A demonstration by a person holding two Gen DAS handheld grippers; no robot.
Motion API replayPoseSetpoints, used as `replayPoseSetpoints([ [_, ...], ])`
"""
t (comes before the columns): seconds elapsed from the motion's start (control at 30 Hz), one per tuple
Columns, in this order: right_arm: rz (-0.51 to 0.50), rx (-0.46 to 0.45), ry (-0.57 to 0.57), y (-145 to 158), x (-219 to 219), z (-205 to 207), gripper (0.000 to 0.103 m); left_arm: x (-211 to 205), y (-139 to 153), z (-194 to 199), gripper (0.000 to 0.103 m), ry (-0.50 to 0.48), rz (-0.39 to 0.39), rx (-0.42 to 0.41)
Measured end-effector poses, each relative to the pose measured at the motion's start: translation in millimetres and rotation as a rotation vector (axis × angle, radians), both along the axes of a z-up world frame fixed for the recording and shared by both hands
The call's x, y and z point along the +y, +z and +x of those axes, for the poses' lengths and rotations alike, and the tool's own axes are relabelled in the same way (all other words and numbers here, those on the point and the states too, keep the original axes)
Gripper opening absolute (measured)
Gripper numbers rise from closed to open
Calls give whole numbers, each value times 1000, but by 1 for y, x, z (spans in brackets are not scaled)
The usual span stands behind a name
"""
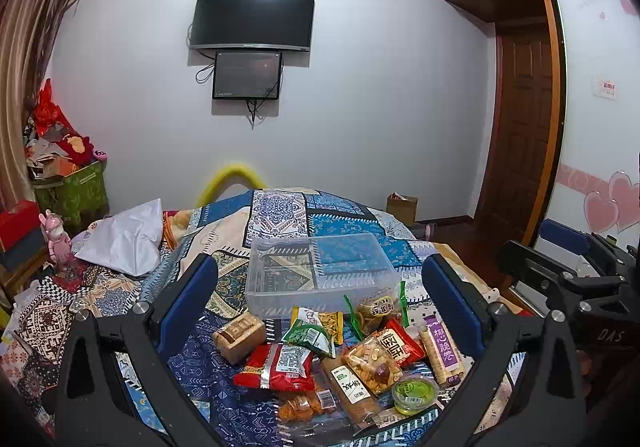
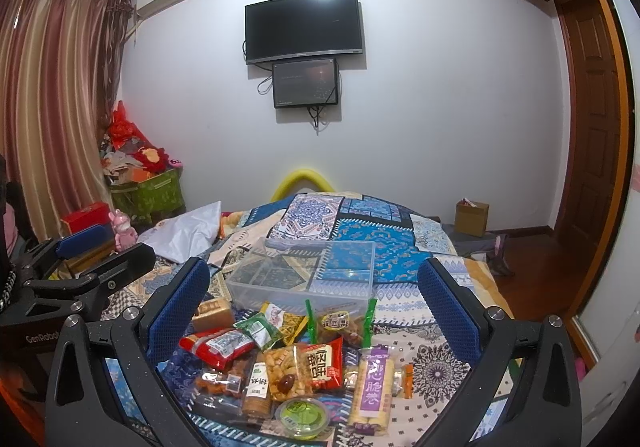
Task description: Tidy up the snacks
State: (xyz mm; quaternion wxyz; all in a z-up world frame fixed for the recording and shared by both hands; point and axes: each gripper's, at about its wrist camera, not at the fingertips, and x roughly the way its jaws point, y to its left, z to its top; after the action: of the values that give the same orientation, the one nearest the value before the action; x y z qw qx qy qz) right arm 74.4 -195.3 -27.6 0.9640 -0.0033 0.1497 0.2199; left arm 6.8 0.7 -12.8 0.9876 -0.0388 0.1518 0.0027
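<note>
Snacks (image 1: 340, 359) are heaped on the bed's patterned quilt (image 1: 276, 215), just before a clear plastic box (image 1: 320, 271). Left claw (image 1: 320, 307) and right claw (image 2: 316, 311) are held spread, empty.

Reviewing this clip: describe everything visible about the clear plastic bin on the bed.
The clear plastic bin is a low, open-topped rectangular box with see-through, slightly frosted walls and a rim around the top; no lid shows. Faint inner dividers seem to split it into compartments. It looks empty, since the patterned bedspread reads through it. It sits upright and flat on that bedspread, just behind the snack pile. A yellow packet lies at or against its near wall. Neither set of tongs touches it.
</note>
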Motion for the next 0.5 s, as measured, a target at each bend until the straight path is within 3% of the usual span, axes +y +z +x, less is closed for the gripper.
replayPoseSetpoints([
  [0.5,8,8,-7,-1,-2,2,103,1,-2,0,103,2,2,8],
])
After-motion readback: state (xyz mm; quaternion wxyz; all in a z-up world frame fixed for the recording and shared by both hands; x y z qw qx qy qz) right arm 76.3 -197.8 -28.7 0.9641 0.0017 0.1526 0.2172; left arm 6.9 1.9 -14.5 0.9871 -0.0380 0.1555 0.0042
